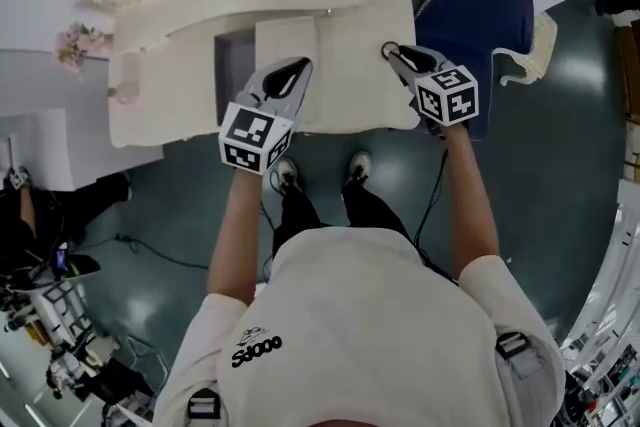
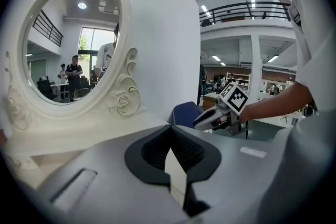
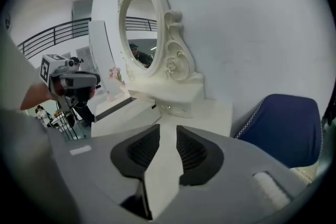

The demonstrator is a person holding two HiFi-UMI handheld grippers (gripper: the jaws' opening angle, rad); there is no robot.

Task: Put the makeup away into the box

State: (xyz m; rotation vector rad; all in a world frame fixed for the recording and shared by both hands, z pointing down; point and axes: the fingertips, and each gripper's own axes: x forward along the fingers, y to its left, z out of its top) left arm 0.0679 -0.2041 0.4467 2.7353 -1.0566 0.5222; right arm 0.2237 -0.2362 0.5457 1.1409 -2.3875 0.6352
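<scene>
A white dressing table (image 1: 340,25) with an oval mirror (image 2: 73,44) stands in front of me. On its top sits a white box (image 1: 218,75) with a dark open inside; the right gripper view shows the box (image 3: 126,113) to the left. No makeup item is clear in any view. My left gripper (image 1: 300,65) hangs over the table's front part just right of the box, its jaws (image 2: 169,131) shut at the tips and empty. My right gripper (image 1: 388,50) hovers over the table's right end. Its jaws (image 3: 168,131) stand slightly open with only bare table top between them.
A dark blue chair (image 1: 470,15) stands against the table's right end. A small bunch of pink flowers (image 1: 75,45) sits at the table's left. The table's front edge runs just below both grippers. My feet are on the grey floor (image 1: 180,215).
</scene>
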